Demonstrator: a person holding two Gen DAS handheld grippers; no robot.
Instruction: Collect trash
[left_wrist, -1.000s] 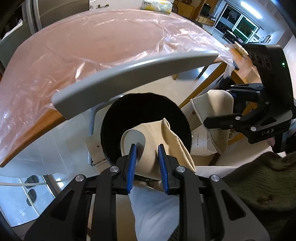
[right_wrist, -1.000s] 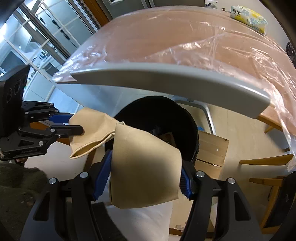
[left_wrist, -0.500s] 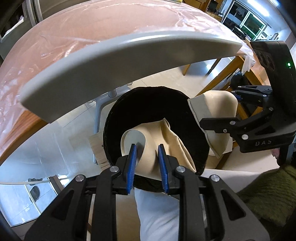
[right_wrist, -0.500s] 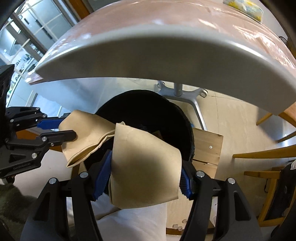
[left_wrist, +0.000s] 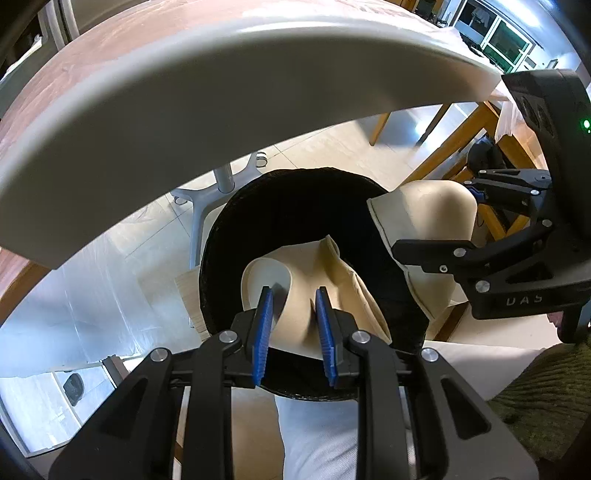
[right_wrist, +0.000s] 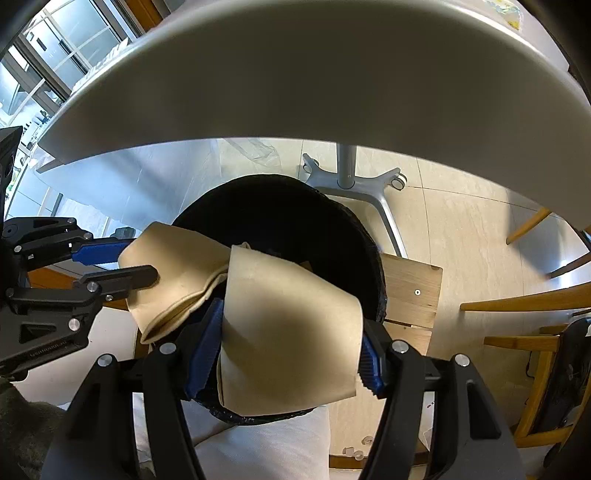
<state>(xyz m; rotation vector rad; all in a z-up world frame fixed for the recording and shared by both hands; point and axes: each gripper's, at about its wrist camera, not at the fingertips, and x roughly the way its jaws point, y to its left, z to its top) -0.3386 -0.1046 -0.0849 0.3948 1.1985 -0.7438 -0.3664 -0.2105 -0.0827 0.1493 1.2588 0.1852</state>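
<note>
A round black trash bin stands on the floor under the white table edge. Above its opening my left gripper is shut on a curled beige paper sheet. To its right, my right gripper grips a wider beige sheet, its pads pressing on both sides. Both sheets hang over the bin's near rim. Whether they are one piece I cannot tell.
A grey stand with castors rises behind the bin. A wooden board lies to the bin's right, with wooden chairs beyond. A person's white trouser leg and green sleeve are close below.
Both grippers have sunk toward the bin with their sheets still gripped. The white table edge now fills the top of each view and the bin looks larger.
</note>
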